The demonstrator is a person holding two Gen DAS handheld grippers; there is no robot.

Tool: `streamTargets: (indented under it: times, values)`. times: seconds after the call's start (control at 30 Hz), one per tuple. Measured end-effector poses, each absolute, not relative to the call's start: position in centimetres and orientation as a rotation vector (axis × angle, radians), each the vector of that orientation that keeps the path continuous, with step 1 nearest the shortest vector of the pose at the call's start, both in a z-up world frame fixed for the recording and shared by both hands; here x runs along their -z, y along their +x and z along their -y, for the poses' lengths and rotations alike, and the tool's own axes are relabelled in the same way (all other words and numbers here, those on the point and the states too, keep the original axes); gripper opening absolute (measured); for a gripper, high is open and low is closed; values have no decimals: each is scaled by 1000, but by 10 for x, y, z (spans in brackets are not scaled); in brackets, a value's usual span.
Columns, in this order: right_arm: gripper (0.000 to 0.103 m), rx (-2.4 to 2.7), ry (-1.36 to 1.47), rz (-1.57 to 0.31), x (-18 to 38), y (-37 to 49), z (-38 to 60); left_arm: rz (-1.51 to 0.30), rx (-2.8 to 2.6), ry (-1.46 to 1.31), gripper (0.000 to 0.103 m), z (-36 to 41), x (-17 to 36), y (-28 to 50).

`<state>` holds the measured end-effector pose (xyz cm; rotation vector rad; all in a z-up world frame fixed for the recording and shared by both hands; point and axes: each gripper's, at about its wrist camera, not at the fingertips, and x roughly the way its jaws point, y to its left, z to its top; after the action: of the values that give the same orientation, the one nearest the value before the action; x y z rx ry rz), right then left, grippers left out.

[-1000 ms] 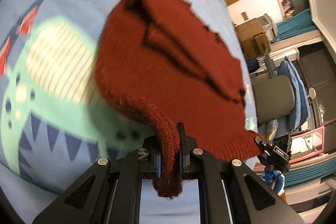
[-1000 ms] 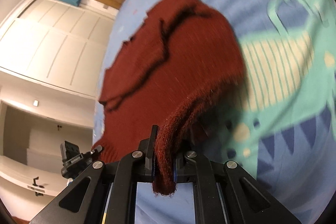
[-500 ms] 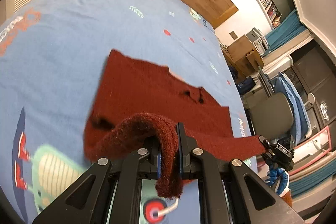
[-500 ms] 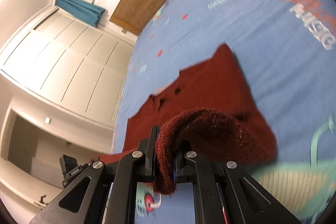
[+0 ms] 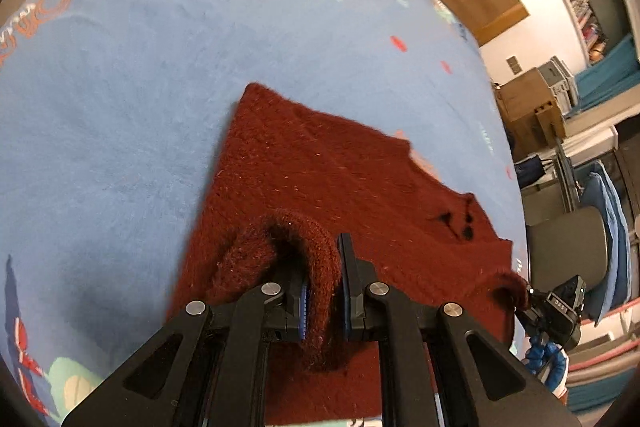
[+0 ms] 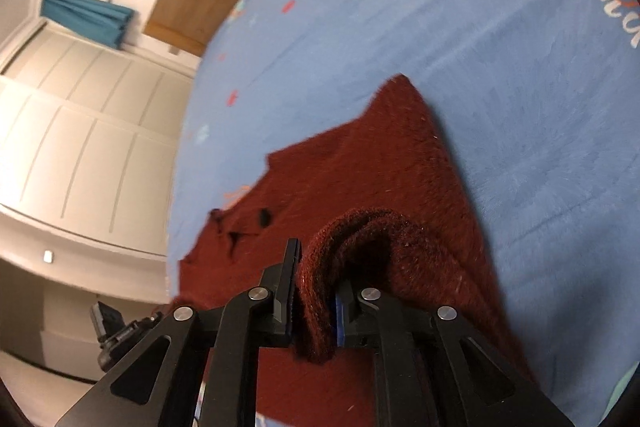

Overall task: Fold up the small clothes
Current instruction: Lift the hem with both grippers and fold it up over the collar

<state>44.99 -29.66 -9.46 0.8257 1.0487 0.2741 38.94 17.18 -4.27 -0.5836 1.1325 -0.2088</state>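
While the dark red knit garment (image 5: 340, 187) lies on the blue bedspread (image 5: 140, 87), the left tool (image 5: 324, 291) pinches its folded edge, and the right tool (image 6: 316, 291), jaws just easing apart, holds another.

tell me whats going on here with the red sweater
A person is folding a dark red sweater on a blue bedspread with two handheld grippers. The left gripper is shut on one bunched edge of the knit. The right gripper has the other edge between its fingers, and its jaws have just been opening, though the knit still fills the gap. The far part of the sweater lies flat on the bedspread, with the gripped edge brought over it.
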Motion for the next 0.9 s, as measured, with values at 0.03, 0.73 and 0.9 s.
streamTargets:
  times: [0.03,0.73,0.9]
  values:
    - [22,-262,832,-1056,100,453,298,-1135,209,-598,14,-173,46,391]
    - [50,-214,775,-932,28,430,332,-944,137,-499,42,-202,-53,362]
    - [50,-230,688,-893,-12,411,319,-878,143,-450,42,-190,-89,344]
